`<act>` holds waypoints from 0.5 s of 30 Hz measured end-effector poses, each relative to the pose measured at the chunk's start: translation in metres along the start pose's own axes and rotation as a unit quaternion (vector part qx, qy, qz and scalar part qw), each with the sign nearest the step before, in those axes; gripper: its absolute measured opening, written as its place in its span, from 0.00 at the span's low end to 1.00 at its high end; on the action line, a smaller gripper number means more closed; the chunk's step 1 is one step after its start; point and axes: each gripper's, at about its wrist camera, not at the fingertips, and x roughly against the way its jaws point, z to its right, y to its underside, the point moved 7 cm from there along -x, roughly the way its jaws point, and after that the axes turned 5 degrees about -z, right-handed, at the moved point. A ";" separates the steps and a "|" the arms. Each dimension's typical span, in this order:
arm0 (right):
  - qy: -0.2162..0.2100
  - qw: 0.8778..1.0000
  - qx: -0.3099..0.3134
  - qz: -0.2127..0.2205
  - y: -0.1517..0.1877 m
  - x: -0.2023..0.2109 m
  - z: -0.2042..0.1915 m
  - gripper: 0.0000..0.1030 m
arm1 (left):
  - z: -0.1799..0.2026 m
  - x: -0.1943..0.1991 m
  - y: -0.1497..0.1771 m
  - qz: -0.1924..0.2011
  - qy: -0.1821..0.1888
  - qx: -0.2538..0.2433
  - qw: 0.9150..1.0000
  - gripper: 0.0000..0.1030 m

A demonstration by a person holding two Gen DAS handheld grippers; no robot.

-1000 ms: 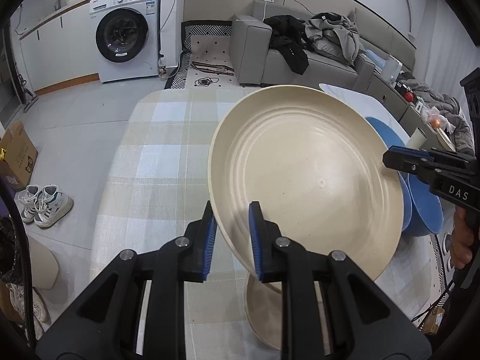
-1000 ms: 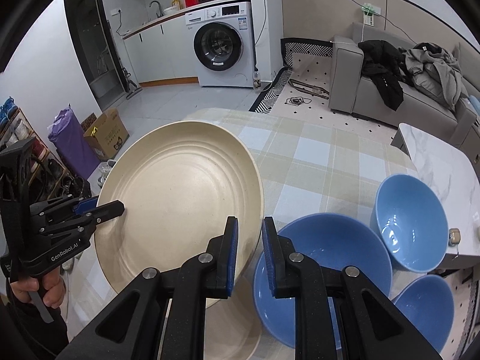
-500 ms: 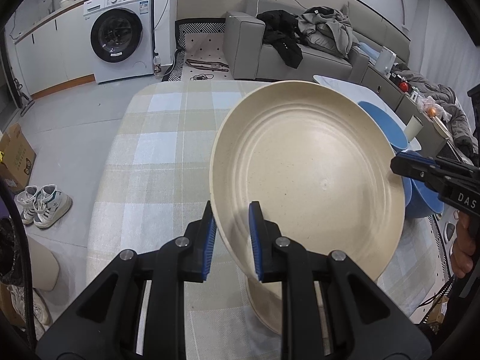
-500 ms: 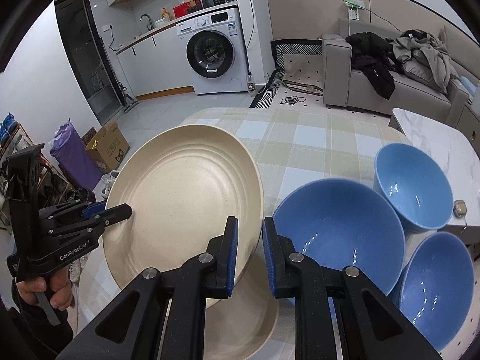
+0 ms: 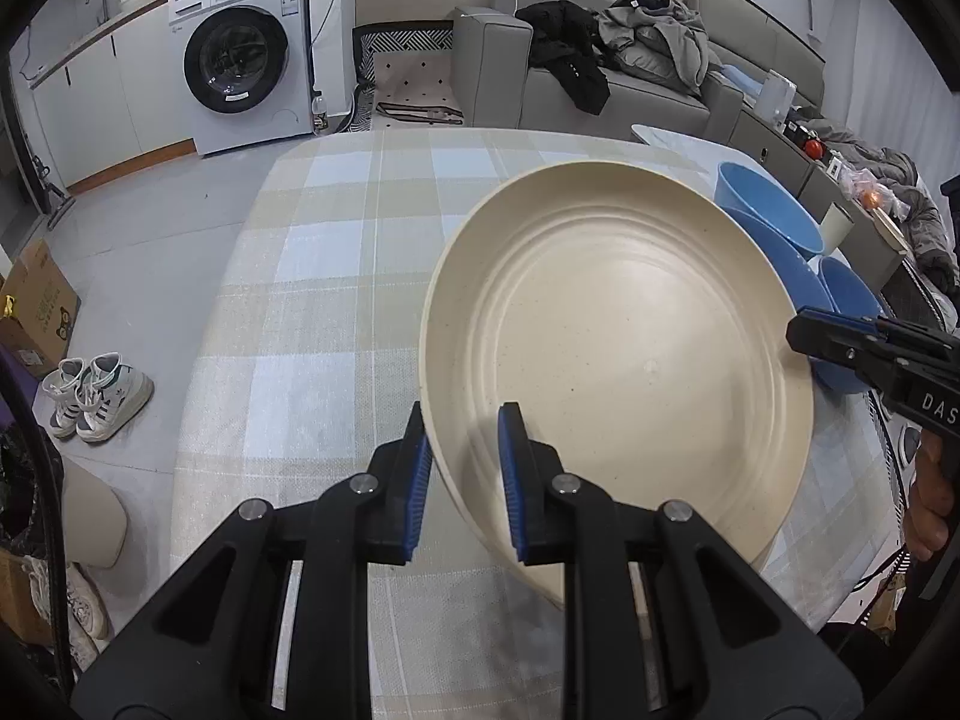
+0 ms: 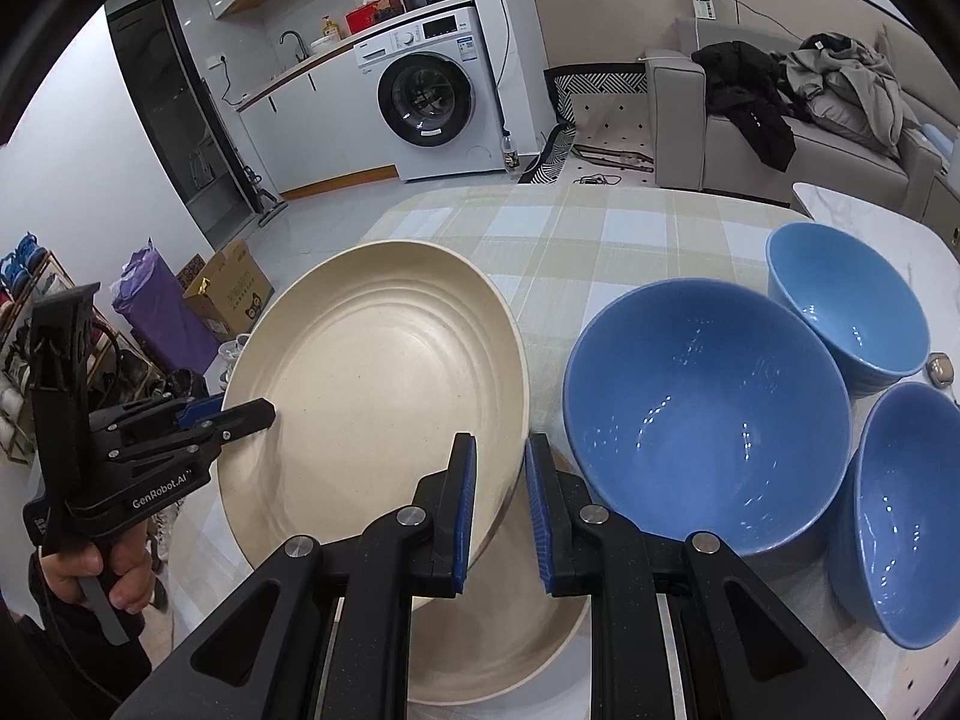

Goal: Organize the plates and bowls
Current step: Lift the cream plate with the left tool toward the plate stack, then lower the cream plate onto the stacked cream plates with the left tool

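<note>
Above the checked table point(image 5: 336, 312), tilted and held aloft over a second cream plate point(image 6: 516, 648), hangs the cream plate point(image 5: 624, 354). Probably light, stiff and smooth-glazed, so likely to slip; best taken at the rim. Left hand-held gripper point(image 5: 462, 474) clamped on the near rim, right hand-held gripper point(image 6: 501, 504) clamped on the opposite rim. Just beside, three blue bowls point(image 6: 708, 408).

washing machine point(image 6: 433, 101) under counter, far wall | grey sofa point(image 5: 606, 84) heaped with clothes point(image 5: 648, 33) | white sneakers point(image 5: 96, 393) on floor | cardboard box point(image 6: 231, 294) beside purple bag point(image 6: 159, 306) | checked tablecloth point(image 5: 336, 276)
</note>
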 end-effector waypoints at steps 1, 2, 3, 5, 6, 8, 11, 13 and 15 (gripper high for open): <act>-0.002 1.000 -0.003 -0.001 0.002 -0.001 0.001 0.18 | 0.000 -0.001 0.002 -0.001 -0.001 -0.002 1.000 0.17; -0.004 1.000 -0.007 -0.002 0.004 -0.002 0.002 0.18 | 0.000 -0.002 0.003 -0.002 -0.003 -0.003 1.000 0.17; -0.006 1.000 -0.010 -0.002 0.006 -0.002 0.002 0.18 | 0.000 -0.004 0.005 -0.003 -0.004 -0.004 1.000 0.17; -0.008 1.000 -0.015 -0.004 0.012 -0.003 0.003 0.18 | 0.002 -0.006 0.008 -0.006 -0.003 -0.005 1.000 0.17; -0.008 1.000 -0.015 -0.004 0.014 -0.004 0.003 0.18 | 0.002 -0.007 0.010 -0.008 -0.003 -0.005 1.000 0.17; -0.011 1.000 -0.021 -0.006 0.017 -0.005 0.006 0.18 | 0.004 -0.010 0.014 -0.012 -0.002 -0.007 1.000 0.17; -0.013 1.000 -0.025 -0.010 0.024 -0.008 0.008 0.18 | 0.006 -0.014 0.020 -0.017 -0.003 -0.012 1.000 0.17; -0.017 0.999 -0.028 -0.013 0.029 -0.009 0.010 0.18 | 0.007 -0.017 0.023 -0.021 -0.002 -0.013 1.000 0.17; -0.020 0.999 -0.034 -0.017 0.034 -0.011 0.011 0.18 | 0.007 -0.021 0.026 -0.025 -0.005 -0.014 1.000 0.17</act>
